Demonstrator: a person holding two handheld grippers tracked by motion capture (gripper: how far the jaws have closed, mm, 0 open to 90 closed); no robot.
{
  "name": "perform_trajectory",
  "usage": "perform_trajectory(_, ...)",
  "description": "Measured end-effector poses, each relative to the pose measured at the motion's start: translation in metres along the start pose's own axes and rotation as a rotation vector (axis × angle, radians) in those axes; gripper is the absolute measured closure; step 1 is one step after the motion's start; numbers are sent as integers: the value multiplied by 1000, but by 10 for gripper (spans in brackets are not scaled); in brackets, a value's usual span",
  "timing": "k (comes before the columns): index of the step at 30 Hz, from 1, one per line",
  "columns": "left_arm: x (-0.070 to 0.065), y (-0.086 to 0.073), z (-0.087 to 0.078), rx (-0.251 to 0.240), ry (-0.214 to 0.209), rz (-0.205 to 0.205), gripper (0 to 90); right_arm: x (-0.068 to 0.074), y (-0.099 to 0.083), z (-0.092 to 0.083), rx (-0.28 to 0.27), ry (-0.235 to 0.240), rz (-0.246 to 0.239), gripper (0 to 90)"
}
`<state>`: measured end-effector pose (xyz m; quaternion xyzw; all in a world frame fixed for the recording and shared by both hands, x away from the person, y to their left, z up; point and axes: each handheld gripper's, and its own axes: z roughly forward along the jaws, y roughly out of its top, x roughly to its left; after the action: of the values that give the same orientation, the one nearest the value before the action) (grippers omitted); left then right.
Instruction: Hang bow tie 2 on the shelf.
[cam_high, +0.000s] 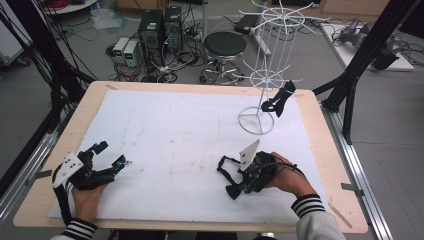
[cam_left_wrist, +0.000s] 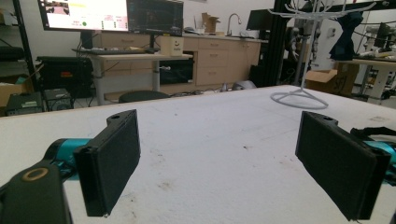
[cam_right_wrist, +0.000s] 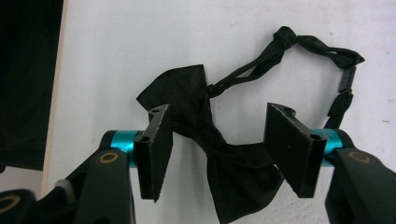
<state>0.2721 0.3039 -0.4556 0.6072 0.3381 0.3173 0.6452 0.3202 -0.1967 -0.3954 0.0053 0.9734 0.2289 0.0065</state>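
Resting low over the white surface (cam_high: 165, 135), the right tongs (cam_right_wrist: 217, 147) straddle a black bow tie (cam_right_wrist: 212, 140) that lies flat near the person's edge, right of the middle; in the right gripper view the tie's knot and one wing sit between the two black jaws, the left jaw just at the edge of the fabric and the right jaw beside the lower wing, with a gap showing on that side, so the pads are half spread and do not yet press on it. From the knot, the tie's thin strap (cam_right_wrist: 299, 46) loops away across the sheet and curls back round towards the right jaw. In the high view the right hand (cam_high: 287, 177) comes in from the lower right, sleeve with striped cuff behind it, wrist bent inward so that the right tongs (cam_high: 231, 176) point left and slightly towards the person, lying nearly level on the sheet. At the near left corner, the left hand (cam_high: 87, 197) grips its tool from below, forearm straight up from the bottom edge, and the left tongs (cam_high: 111, 155) aim to the right and a little away, jaws spread wide with nothing between them but bare sheet, as the left gripper view confirms. A white wire stand (cam_high: 267, 75) rises at the far right of the surface, well apart from both hands, with another dark bow tie (cam_high: 278, 100) hanging from one of its lower arms
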Motion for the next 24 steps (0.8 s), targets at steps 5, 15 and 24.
perform_trajectory(5,0,0,0,0,1,-1,144,0,1,5,19,8,-25,444)
perform_trajectory(15,0,0,0,2,1,-1,144,-2,-1,9,61,18,-52,490)
perform_trajectory(24,0,0,0,2,1,-2,144,-1,-1,14,108,17,-87,570)
